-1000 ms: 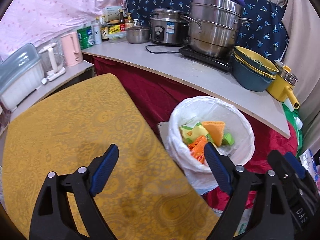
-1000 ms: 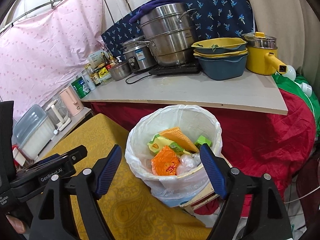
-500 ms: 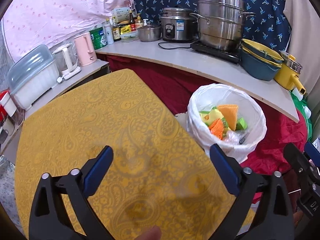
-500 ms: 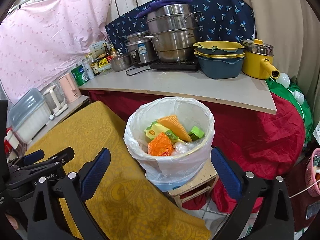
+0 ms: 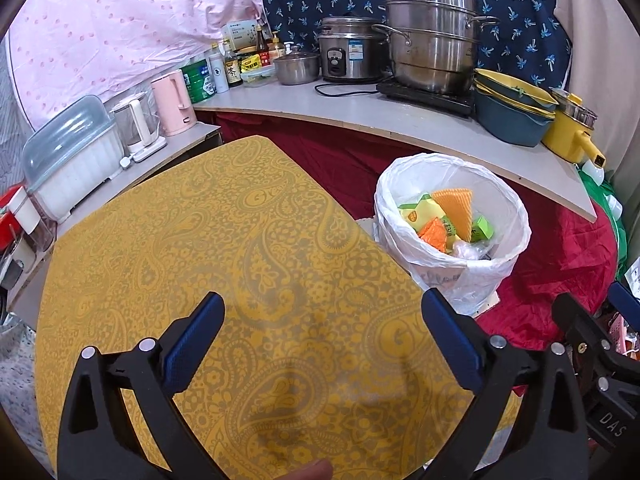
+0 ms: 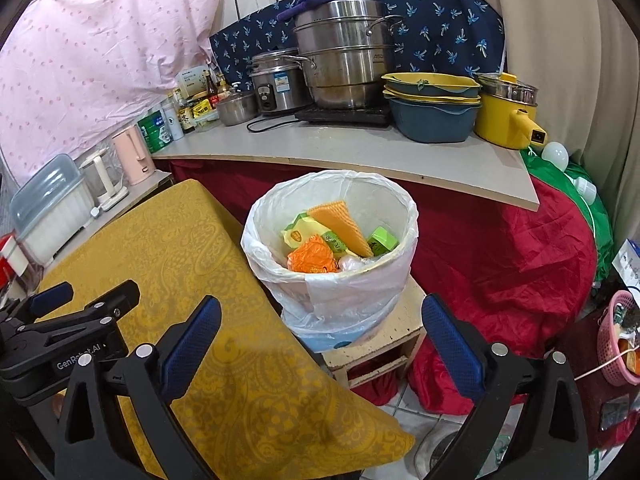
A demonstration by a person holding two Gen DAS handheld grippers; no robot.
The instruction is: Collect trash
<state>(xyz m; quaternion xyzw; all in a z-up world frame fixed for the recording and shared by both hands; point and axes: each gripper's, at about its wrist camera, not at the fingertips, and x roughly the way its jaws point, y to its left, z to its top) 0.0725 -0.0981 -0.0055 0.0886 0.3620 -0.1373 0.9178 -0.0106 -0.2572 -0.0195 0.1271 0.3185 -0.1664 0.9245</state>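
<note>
A bin lined with a white plastic bag [image 5: 448, 264] [image 6: 340, 292] stands on a low wooden stool beside the yellow-clothed table [image 5: 200, 248] [image 6: 192, 248]. It holds trash: orange and yellow wrappers [image 6: 316, 256], an orange wafer-like piece [image 5: 454, 208] and a green carton [image 6: 382, 240]. My left gripper [image 5: 320, 344] is open and empty above the table. My right gripper [image 6: 320, 340] is open and empty, in front of and above the bin. The left gripper also shows at the left of the right wrist view [image 6: 76, 320].
A grey counter [image 6: 360, 152] behind holds steel pots [image 6: 344, 56], a rice cooker [image 6: 276, 84], stacked basins [image 6: 432, 108], a yellow pot [image 6: 508, 112], bottles and a pink kettle [image 5: 174, 104]. Red cloth [image 6: 500, 264] hangs below. A pink basket [image 6: 616, 340] sits at the right.
Both grippers have pulled back and up from the bin, which now looks smaller and farther. Both stay open and empty.
</note>
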